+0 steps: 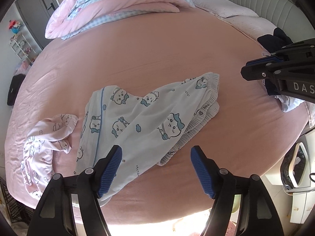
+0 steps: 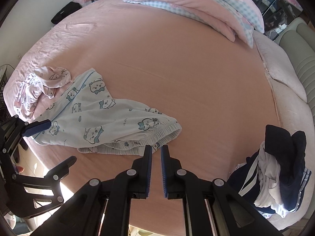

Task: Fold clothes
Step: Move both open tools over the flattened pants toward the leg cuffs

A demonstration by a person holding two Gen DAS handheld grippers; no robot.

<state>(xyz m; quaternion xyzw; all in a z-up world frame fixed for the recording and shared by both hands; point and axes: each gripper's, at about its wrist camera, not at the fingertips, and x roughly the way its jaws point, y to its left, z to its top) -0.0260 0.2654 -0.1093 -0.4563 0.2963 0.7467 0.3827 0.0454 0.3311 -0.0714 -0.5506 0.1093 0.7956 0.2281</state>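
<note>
A: The left gripper [image 1: 155, 169] is hanging spread wide, gripping nothing, with the blue-print pyjama pants [image 1: 141, 122] lying just beneath its fingers on the bed [image 1: 157, 55].

B: And the right gripper [image 2: 156, 170] is clenched empty, just short of the waistband. It's needing to open for the next fold.

Folded pink quilt [image 1: 118, 5] on pink bedsheet [image 1: 157, 49], padded headboard [image 1: 275, 2] beside

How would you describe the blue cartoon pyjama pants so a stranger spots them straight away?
On the pink bed sheet, look near the front edge. The pyjama pants lie crumpled there, pale blue with cartoon faces and an elastic waistband, unlike the pink printed garment beside them and the dark navy pile.
</note>
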